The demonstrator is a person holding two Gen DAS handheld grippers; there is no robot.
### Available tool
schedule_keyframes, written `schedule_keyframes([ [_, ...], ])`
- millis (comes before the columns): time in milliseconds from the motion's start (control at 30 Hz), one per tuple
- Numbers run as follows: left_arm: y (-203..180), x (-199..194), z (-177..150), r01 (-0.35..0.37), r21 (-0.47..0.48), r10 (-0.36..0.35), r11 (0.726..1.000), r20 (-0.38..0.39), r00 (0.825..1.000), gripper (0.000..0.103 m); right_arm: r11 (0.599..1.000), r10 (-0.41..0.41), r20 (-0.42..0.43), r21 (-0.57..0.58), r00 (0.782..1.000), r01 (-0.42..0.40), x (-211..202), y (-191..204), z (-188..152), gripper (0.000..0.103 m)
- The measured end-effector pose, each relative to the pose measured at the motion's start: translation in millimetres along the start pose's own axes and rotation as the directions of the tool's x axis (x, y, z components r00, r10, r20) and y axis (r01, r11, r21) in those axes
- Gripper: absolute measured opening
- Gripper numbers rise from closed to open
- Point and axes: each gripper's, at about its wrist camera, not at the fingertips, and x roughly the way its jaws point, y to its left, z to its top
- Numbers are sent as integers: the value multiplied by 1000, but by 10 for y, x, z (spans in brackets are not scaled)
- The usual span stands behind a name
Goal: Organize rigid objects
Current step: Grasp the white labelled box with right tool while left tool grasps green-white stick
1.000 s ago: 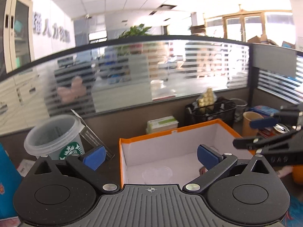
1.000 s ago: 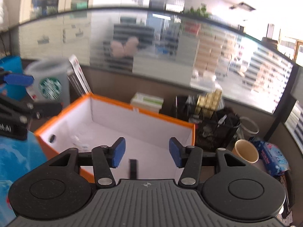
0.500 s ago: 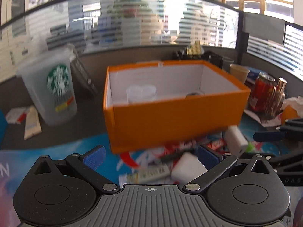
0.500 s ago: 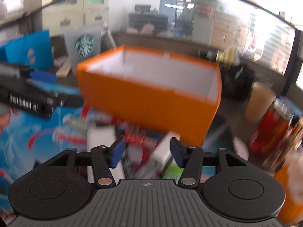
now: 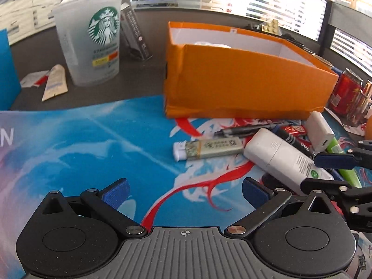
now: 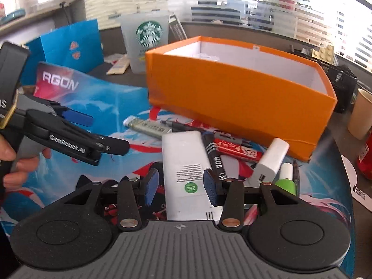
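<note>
Both grippers have dropped from above the orange box point(image 6: 232, 88) to the clutter on the blue desk mat point(image 5: 81, 139) in front of it; a second ago the cameras looked down into the box, and now they look at its front wall and the pile at its foot.

The right gripper point(image 6: 181, 186) straddles the white power bank point(image 6: 186, 169), which lies in front of the box at the near edge of the pile. Its jaws have just been closing with the power bank between them. The right pad looks to be at the power bank's edge, while a thin gap seems to remain on the left, so the grip does not look finished.

The left gripper point(image 5: 186, 190) hangs over bare mat, in front of the box and to the left of the pile, jaws wide apart with nothing between them.

The rest of the pile sits against the box's front wall: a lighter point(image 5: 209, 150), a black marker point(image 6: 215, 155), a red pen point(image 6: 237, 150), a small white charger point(image 6: 273, 160) and a green highlighter point(image 6: 287, 180). Something pale already lies inside the box; what it is cannot be made out.

The step in hand looks like the pickup of the power bank. Next, the jaws probably need to clamp firmly on its long sides, lift it clear of the marker beside it, and carry it over the box's front wall.
</note>
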Motion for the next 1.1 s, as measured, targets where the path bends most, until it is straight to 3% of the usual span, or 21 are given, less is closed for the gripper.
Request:
schedule_keyframes([
  [100, 35, -10, -9, -1, -2, 1, 1000, 1, 1000, 103, 998, -48, -1, -27, 999, 48, 52, 30, 4, 44],
  [267, 64, 27, 21, 14, 11, -14, 1000, 15, 1000, 103, 999, -45, -42, -25, 998, 44, 199, -19, 12, 57],
  [400, 69, 110, 139, 35, 107, -42, 994, 69, 997, 103, 1000, -26, -47, -4, 999, 26, 278, -54, -6, 54],
  [533, 60, 254, 260, 111, 235, -126, 966, 51, 991, 103, 999, -48, -49, -15, 998, 47, 259, 13, -2, 51],
  [700, 37, 397, 355, 240, 327, -252, 914, -5, 968, 102, 999, -38, -56, 5, 998, 38, 204, -1, -40, 50],
  [767, 25, 480, 353, 284, 357, -291, 890, -34, 956, 93, 999, -33, -56, 22, 998, 34, 190, -16, -50, 51],
  [800, 11, 463, 321, 282, 386, -303, 878, -7, 953, 85, 999, -32, -56, 28, 998, 33, 182, -20, -55, 51],
  [867, 3, 410, 271, 325, 429, -367, 843, 15, 930, 47, 999, -32, -54, 33, 998, 34, 169, -19, -66, 51],
  [933, -28, 362, 236, 314, 437, -361, 843, 25, 932, 31, 999, -32, -52, 39, 998, 34, 162, -21, -75, 51],
  [1033, -88, 299, 180, 299, 453, -348, 840, 25, 937, 21, 998, -35, -52, 44, 998, 37, 157, -14, -74, 51],
  [1100, -152, 238, 107, 262, 456, -316, 850, 45, 948, 21, 998, -42, -52, 43, 998, 44, 154, -2, -73, 50],
])
